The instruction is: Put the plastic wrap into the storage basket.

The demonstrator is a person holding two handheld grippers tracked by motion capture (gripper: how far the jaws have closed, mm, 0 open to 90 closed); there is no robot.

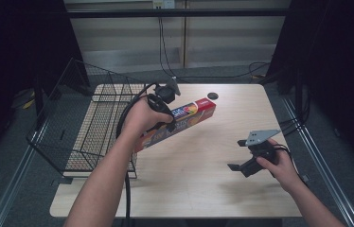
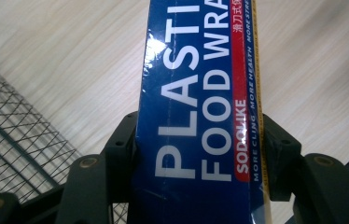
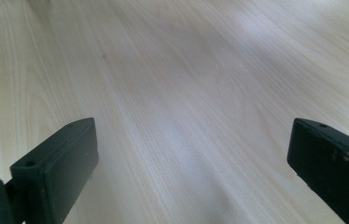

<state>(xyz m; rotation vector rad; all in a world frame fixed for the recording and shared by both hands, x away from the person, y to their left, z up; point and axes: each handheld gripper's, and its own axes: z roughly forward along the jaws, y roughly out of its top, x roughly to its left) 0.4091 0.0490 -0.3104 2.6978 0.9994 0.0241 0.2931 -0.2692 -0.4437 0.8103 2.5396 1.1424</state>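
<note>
My left claw [image 1: 168,118] is clamped across the long plastic-wrap box [image 1: 184,120], held above the bench [image 1: 203,165] at 11 o'clock beside the wire basket [image 1: 94,123]; light, stiff, glossy, so I grip mid-length, while my right claw [image 1: 241,165] hangs wide open, empty.

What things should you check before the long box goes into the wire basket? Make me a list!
1. Left gripper grips the plastic wrap box: ok, jaws press both its sides.
2. Box lifted off the table: cannot tell.
3. Wire basket has room: ok, nothing visible inside.
4. Basket within reach: ok, it stands just left of the box.
5. Right gripper out of the way: ok, open and holding nothing, over bare table on the right.
6. Black cable free of the basket: cannot tell.
</note>
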